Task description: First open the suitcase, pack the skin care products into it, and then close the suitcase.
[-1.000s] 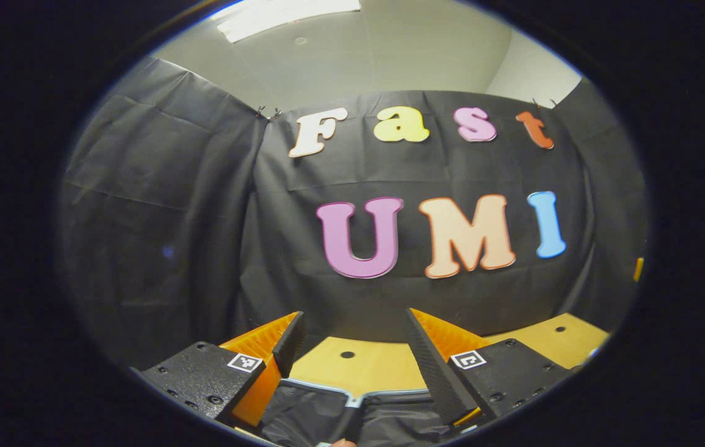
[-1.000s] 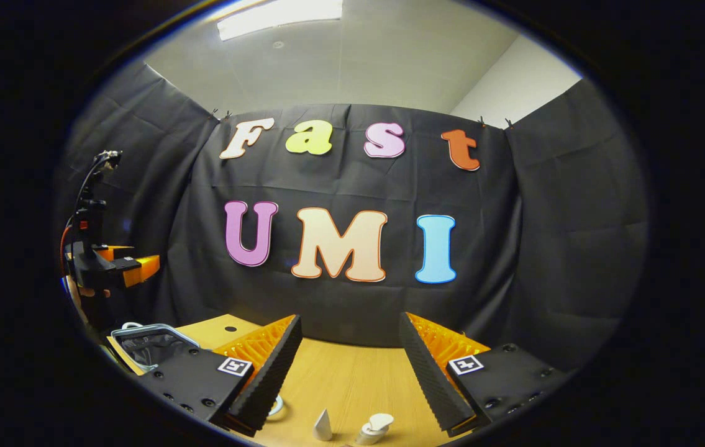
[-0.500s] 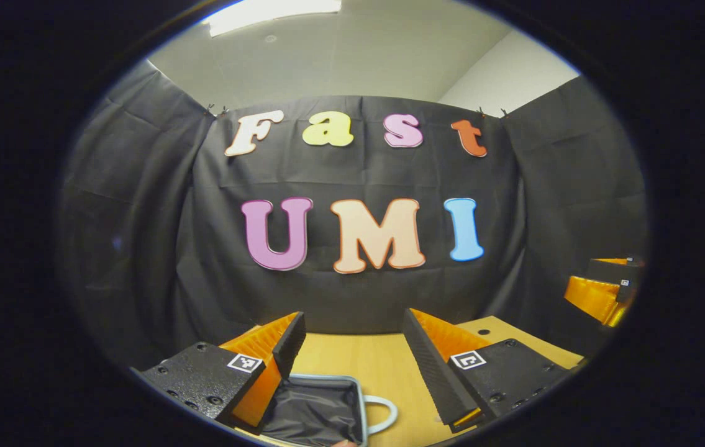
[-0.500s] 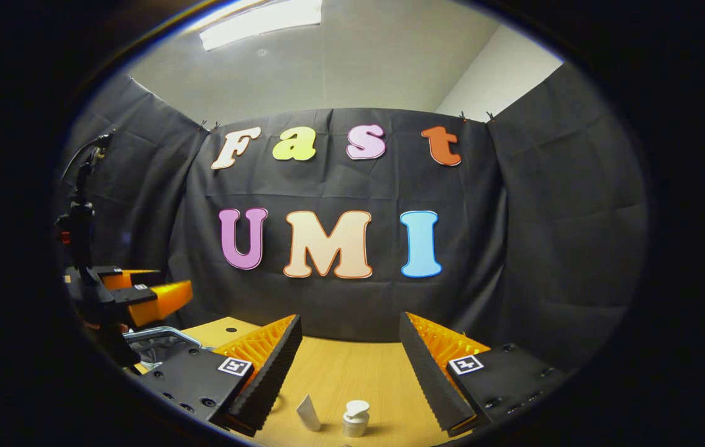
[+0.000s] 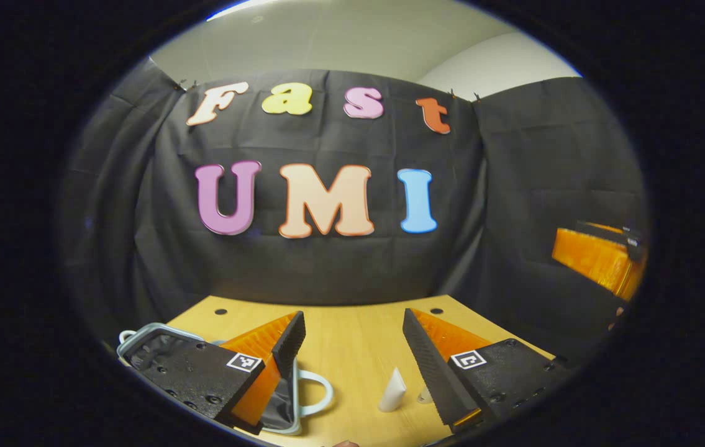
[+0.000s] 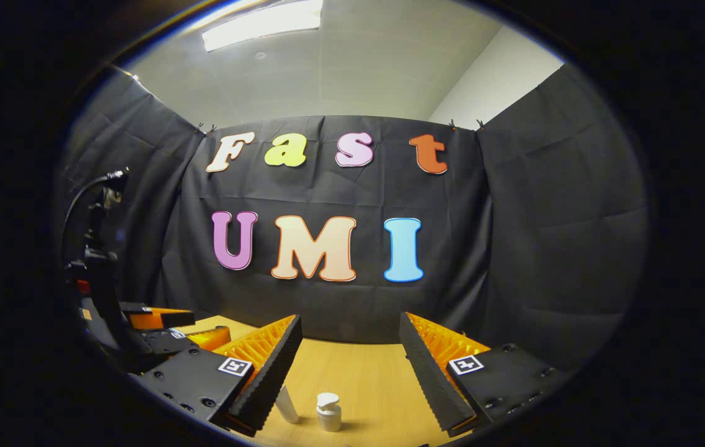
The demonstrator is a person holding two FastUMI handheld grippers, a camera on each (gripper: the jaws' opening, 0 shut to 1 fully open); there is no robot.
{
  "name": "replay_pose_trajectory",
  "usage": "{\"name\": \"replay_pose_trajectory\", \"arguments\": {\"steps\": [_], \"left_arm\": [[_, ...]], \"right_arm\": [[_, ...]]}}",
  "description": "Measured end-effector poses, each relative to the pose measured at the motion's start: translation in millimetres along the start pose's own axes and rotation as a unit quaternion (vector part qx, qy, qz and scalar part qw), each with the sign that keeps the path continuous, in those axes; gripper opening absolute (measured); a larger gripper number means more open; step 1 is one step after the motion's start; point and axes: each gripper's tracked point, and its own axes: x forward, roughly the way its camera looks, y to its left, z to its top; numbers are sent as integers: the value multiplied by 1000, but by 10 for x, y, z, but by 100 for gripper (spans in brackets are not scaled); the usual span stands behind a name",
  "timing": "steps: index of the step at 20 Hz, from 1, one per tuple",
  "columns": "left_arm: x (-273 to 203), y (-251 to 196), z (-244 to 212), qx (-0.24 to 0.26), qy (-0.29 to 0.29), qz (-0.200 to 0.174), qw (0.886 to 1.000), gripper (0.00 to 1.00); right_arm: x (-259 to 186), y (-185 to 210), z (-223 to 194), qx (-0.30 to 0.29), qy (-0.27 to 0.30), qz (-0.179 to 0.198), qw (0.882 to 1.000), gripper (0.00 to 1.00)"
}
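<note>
Suitcase (image 5: 141,338) lies open at the near left edge of the wooden table (image 5: 352,329), its dark lining showing inside a pale rim and its looped handle (image 5: 318,397) pointing toward the table's middle, partly behind our left gripper (image 5: 352,354). That gripper hangs above the table with its jaws spread and nothing between them. Just past it, in the left gripper view, a white tapered tube (image 5: 392,391) stands upright near the front edge. In the right gripper view our right gripper (image 6: 349,360) is likewise spread and empty, with a small white pump bottle (image 6: 328,411) standing just ahead of it, the tube beside. Both skin care pieces look light, stiff and smooth, so we judge they could tip or slip; the bottle's body below the pump head seems the safest hold. The far edge of the table meets the black cloth wall (image 6: 545,248), with the ceiling light (image 6: 262,25) above.
</note>
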Motion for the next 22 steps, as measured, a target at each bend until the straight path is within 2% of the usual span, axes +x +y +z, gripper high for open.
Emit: {"name": "replay_pose_trajectory", "arguments": {"steps": [1, 2, 3, 8, 14, 19, 21, 22], "left_arm": [[35, -95, -113, -2, 13, -11, 1000, 95], [81, -175, -235, -1, 25, -17, 1000, 99], [123, -240, -361, 0, 37, -24, 999, 94], [311, -496, -1135, -7, 122, -49, 991, 95], [476, -615, -1918, -41, 216, -64, 973, 96], [587, -622, -2376, -34, 269, -74, 960, 94], [594, -633, -2469, -39, 285, -85, 954, 80], [577, -571, -2456, -29, 286, -75, 955, 65]], "right_arm": [[-11, -46, 0, -2, 2, -4, 1000, 96], [-26, -94, -16, -5, 4, -9, 1000, 96], [-40, -148, -20, -7, 5, -14, 1000, 96], [-94, -371, -79, -22, 17, -42, 999, 99], [-138, -477, -136, -32, 32, -64, 997, 99], [-162, -442, -135, -46, 35, -70, 996, 99], [-157, -408, -178, -45, 41, -68, 996, 98], [-143, -388, -201, -44, 45, -65, 996, 100]]}}
